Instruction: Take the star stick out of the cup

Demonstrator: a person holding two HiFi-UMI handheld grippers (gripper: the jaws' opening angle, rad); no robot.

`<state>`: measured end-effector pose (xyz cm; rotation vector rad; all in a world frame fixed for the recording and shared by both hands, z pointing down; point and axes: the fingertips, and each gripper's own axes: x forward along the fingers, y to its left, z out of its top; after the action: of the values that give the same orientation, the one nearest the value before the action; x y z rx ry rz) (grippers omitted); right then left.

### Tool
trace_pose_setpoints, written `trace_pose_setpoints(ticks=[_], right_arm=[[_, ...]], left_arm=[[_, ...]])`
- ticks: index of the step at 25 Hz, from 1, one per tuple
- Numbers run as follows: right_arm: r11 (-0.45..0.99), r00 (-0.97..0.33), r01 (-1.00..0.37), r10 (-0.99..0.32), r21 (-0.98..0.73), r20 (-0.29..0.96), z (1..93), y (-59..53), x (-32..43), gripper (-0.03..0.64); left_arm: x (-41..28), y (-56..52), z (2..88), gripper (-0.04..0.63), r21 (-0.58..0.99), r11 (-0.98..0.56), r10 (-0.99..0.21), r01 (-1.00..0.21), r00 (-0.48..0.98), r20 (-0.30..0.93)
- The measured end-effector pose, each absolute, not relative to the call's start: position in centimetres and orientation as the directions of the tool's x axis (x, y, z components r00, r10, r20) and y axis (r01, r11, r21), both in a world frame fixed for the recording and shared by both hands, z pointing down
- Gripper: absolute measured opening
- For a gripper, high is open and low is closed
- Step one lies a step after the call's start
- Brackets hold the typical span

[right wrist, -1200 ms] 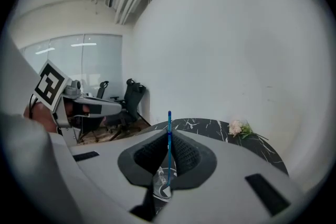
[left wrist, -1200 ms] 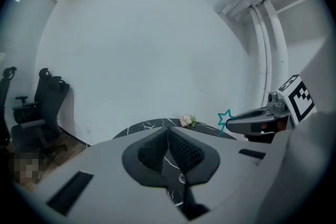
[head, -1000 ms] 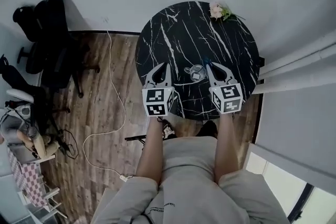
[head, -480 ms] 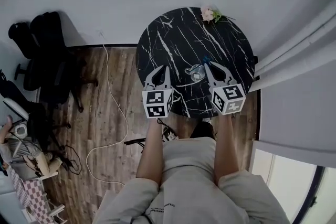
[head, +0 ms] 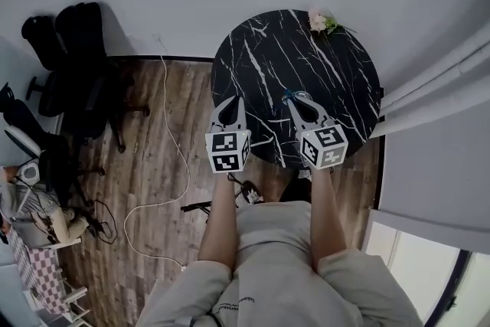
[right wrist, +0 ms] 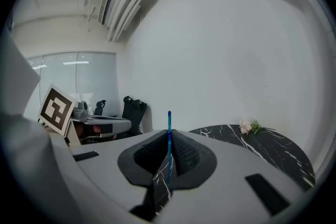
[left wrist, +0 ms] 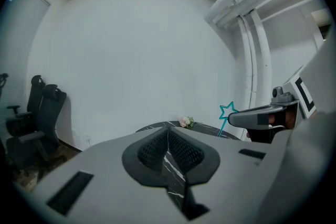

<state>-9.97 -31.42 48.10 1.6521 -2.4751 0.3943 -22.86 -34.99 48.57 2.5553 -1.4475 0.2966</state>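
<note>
Both were clenched. The right gripper pinched the star stick over the table's near side; the left gripper held nothing.

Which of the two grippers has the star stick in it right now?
The right gripper: its jaws are closed on the thin blue star stick, which stands up between them. The left gripper is closed on nothing.

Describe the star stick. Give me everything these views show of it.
The star stick is a thin teal-blue rod topped by an open star outline; it looks like plastic. The right gripper has its jaws shut on the shaft, which its own view shows edge-on as a narrow upright blue line. In the left gripper view the stick leans slightly, star uppermost, held over the black marble table. Nothing else is seen touching it.
</note>
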Motion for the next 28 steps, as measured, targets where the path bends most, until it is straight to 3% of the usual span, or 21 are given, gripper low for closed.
trace_pose_setpoints(ticks=[12, 28], right_arm=[[0.365, -0.396, -0.918, -0.853, -0.156, 0.34, 52.3, -31.2, -11.4, 0.044], [0.391, -0.409, -0.912, -0.842, -0.125, 0.351, 52.1, -31.5, -12.8, 0.044]], left_arm=[[-23.8, -34.9, 50.1, 0.023, 0.071, -0.509, -0.811, -0.858, 0.505, 0.294], [-24.9, -35.0, 49.7, 0.023, 0.069, -0.498, -0.819, -0.864, 0.495, 0.29]])
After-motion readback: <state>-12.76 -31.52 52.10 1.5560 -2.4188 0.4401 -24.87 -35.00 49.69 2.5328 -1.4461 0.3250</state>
